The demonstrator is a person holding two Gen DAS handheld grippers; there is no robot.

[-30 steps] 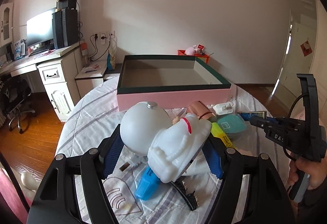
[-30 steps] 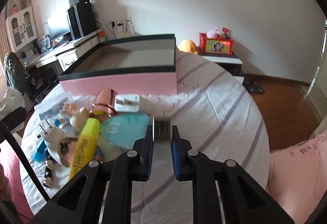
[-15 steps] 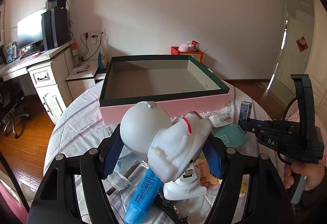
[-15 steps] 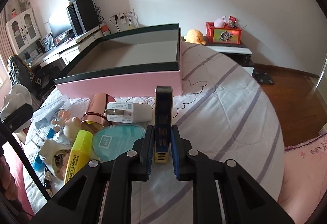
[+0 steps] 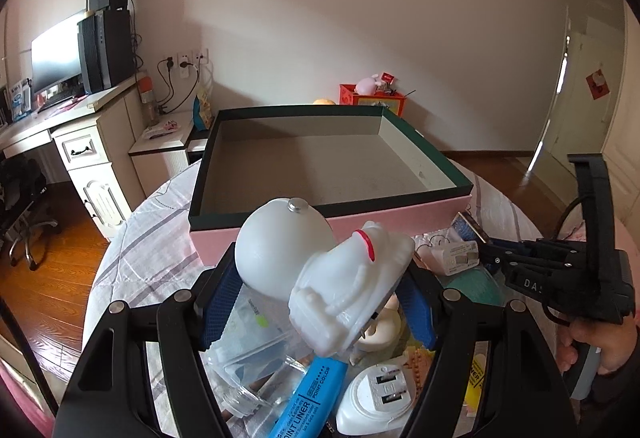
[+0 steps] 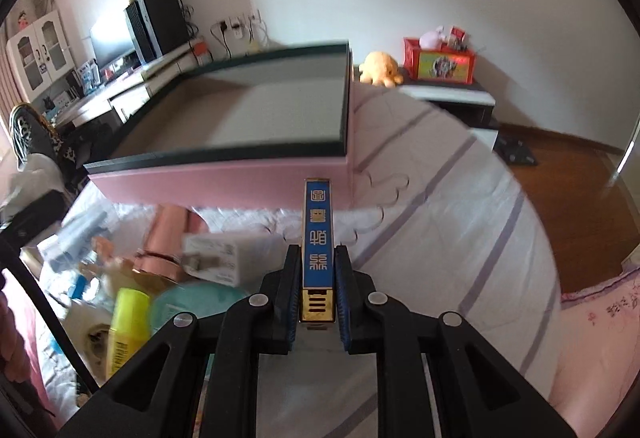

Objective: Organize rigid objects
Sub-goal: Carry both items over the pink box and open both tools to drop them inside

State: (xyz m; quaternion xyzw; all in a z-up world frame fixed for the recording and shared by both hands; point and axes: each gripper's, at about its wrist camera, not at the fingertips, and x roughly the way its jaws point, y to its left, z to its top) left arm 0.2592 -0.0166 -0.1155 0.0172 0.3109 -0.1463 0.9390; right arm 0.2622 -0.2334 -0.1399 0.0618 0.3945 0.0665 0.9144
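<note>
Left gripper (image 5: 316,302) clamping a white plastic round-headed figurine (image 5: 320,270) just before the open pink cardboard box with dark green rim (image 5: 332,174), right gripper (image 6: 317,298) pinching a slim blue-and-gold rectangular case (image 6: 318,238) upright, near that box's pink front wall, above the striped cloth-covered table (image 6: 440,218).

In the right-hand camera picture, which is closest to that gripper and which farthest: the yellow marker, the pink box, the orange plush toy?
From the right gripper, which is clamped on a blue case:
1. Yellow marker, low on the left among the clutter.
2. Pink box, straight ahead across the table.
3. Orange plush toy, beyond the box's far right corner.
</note>
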